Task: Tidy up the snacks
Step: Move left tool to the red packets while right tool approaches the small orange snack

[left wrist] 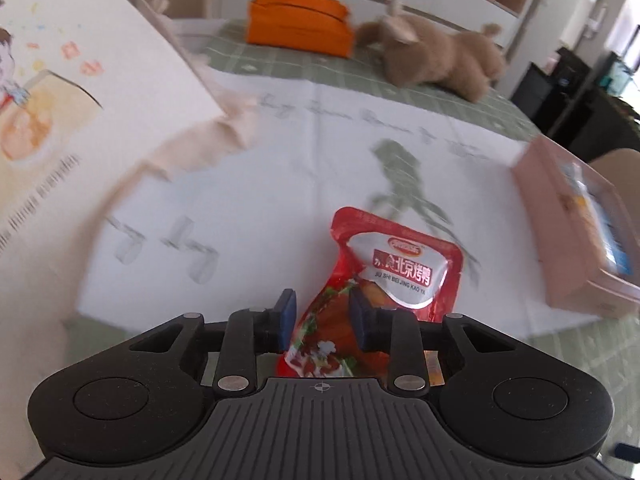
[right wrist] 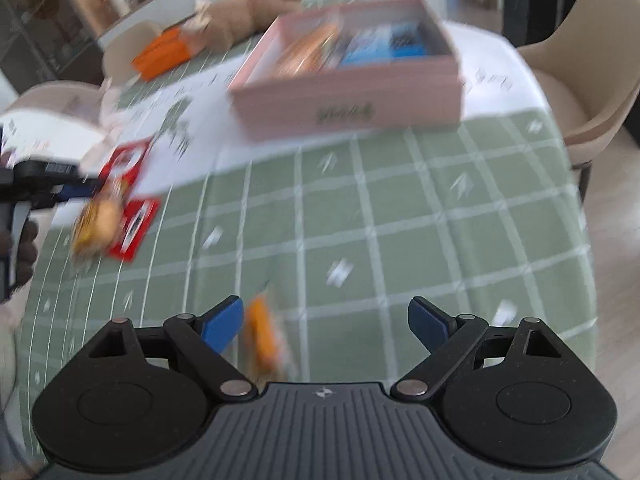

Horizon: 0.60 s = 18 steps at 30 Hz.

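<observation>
So, red pouch [left wrist: 394,276] is pinched by left gripper [left wrist: 322,314] above table | right gripper [right wrist: 326,324] spread wide, nothing held, orange snack [right wrist: 262,340] beneath | pouch should be lowered flat into pink box [right wrist: 348,98].

Between my left jaws stands a red snack pouch [left wrist: 384,280], printed with Chinese characters and "SU SHI BEI JING KAO YA" on a silvery label, tilted with its top leaning right and its lower half pinched. In the right wrist view another red packet [right wrist: 134,226] lies flat on the counter, a yellow-orange snack [right wrist: 96,224] resting against it. A small orange packet [right wrist: 264,340] lies just inside my right jaws, too blurred to read. The pink box [right wrist: 348,100] sits open beyond, holding what look like blue and orange packs.
</observation>
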Tool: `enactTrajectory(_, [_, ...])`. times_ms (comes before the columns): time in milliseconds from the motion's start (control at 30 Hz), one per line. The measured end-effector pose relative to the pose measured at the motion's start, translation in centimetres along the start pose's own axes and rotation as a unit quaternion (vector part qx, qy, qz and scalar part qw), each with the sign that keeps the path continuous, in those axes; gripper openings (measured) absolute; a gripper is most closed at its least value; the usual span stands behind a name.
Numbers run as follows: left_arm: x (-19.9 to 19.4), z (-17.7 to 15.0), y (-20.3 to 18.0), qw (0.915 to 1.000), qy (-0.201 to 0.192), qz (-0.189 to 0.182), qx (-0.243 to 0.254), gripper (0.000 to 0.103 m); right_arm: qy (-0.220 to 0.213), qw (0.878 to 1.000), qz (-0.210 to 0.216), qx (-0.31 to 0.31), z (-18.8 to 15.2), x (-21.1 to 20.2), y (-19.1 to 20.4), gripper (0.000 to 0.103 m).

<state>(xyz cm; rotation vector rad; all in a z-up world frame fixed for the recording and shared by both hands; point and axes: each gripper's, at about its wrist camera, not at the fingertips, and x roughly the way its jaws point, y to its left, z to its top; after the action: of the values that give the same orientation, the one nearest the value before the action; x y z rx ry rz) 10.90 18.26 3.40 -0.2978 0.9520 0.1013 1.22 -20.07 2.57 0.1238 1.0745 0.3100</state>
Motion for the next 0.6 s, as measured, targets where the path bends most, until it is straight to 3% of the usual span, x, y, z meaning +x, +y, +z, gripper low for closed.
enactTrajectory(133, [-0.4, -2.2, -2.8, 0.9988, 0.020, -0.039, 0.019, 0.031, -0.007, 0.998, -0.012, -0.055, -0.7, 0.0, 1.8, 0.047])
enactTrajectory(233, [-1.0, -4.5, -4.6, 0.9955, 0.044, -0.082, 0.017, 0.031, -0.009, 0.996, -0.039, -0.075, -0.3, 0.5, 2.3, 0.040])
enactTrajectory(300, [-1.5, -5.7, -5.4, 0.9903, 0.069, -0.120, 0.013, 0.031, -0.010, 0.994, -0.072, -0.083, 0.0, 0.6, 2.1, 0.040])
enactTrajectory(367, [-2.2, -6.2, -5.6, 0.9865, 0.080, -0.143, 0.006, 0.031, -0.015, 0.994, -0.069, -0.086, 0.4, 0.4, 2.2, 0.040])
enactTrajectory(400, [-2.8, -6.3, -5.6, 0.9874, 0.077, -0.138, 0.008, 0.031, -0.018, 0.995, -0.056, -0.084, 0.6, 0.0, 2.3, 0.042])
enactTrajectory(500, [-5.3, -6.7, -5.7, 0.9940, 0.070, -0.077, 0.033, 0.031, -0.033, 0.994, -0.023, -0.097, 0.9, -0.7, 3.2, 0.062])
enactTrajectory(600, [-7.3, -7.2, -5.0, 0.9951, 0.077, -0.051, 0.034, 0.031, -0.035, 0.993, -0.016, -0.108, 1.0, -0.4, 3.9, 0.065])
